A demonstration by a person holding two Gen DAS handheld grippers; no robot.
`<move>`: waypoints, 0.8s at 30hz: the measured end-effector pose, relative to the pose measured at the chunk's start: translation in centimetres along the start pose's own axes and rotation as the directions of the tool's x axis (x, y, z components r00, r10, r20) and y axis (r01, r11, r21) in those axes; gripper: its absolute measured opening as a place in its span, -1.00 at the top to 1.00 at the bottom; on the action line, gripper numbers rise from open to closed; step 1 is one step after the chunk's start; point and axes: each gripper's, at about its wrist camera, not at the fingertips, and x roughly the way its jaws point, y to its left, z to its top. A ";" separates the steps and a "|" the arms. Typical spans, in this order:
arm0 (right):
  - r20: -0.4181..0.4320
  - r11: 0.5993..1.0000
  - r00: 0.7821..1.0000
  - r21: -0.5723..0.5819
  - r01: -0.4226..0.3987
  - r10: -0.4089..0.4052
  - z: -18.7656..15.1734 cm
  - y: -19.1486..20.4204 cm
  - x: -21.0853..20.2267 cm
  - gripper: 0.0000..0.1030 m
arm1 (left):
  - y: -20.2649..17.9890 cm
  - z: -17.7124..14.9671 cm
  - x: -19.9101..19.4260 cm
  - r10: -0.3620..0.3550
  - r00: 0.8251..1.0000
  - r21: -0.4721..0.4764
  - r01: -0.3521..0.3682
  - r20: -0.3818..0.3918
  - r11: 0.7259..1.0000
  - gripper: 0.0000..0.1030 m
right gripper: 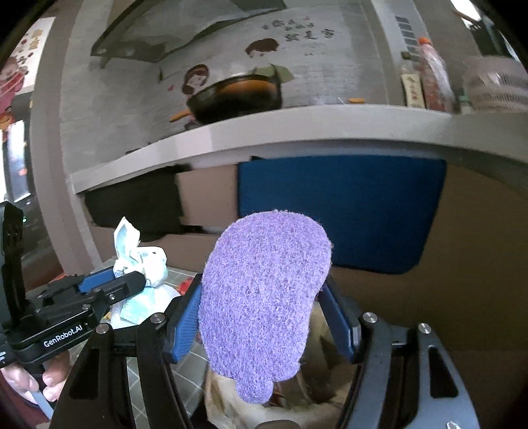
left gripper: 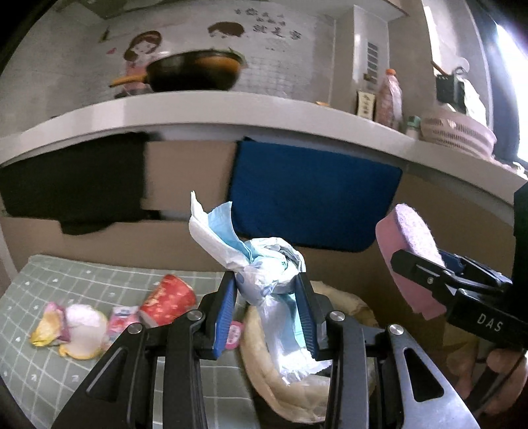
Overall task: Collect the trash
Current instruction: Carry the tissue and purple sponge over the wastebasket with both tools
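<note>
The left gripper (left gripper: 269,310) clamped one crumpled plastic-and-tissue bundle (left gripper: 264,270), its long axis tipped toward eleven o'clock. The right gripper (right gripper: 264,316) pinched one purple sponge (right gripper: 264,297), standing toward twelve. Both hung above a lined bin (left gripper: 264,396); at nine o'clock, one red cup (left gripper: 168,297) lay on the checked mat (left gripper: 49,283).

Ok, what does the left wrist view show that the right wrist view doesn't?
Only the left wrist view: the red cup and wrappers lying on the checked cloth.
Only the right wrist view: the sponge's whole purple face and the range hood.
Both: the left gripper shut on the wad, the right gripper shut on the sponge, the bag below, the wok, the blue panel.
</note>
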 end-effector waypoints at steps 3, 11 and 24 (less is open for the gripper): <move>-0.023 0.999 1.000 0.030 0.015 -0.014 -0.7 -1.3 0.6 -0.26 | -0.6 -0.5 1.2 -0.019 1.000 0.005 0.019 -0.021 1.000 0.28; -0.063 0.998 0.997 0.056 0.041 -0.038 -2.4 -3.0 1.8 -0.26 | -0.9 -2.1 4.7 -0.061 0.993 -0.014 0.060 -0.101 0.998 0.28; -0.144 0.995 0.988 0.065 0.070 -0.060 -4.3 -4.5 5.0 -0.26 | -0.1 -3.9 8.1 -0.086 0.980 -0.081 0.072 -0.180 0.994 0.28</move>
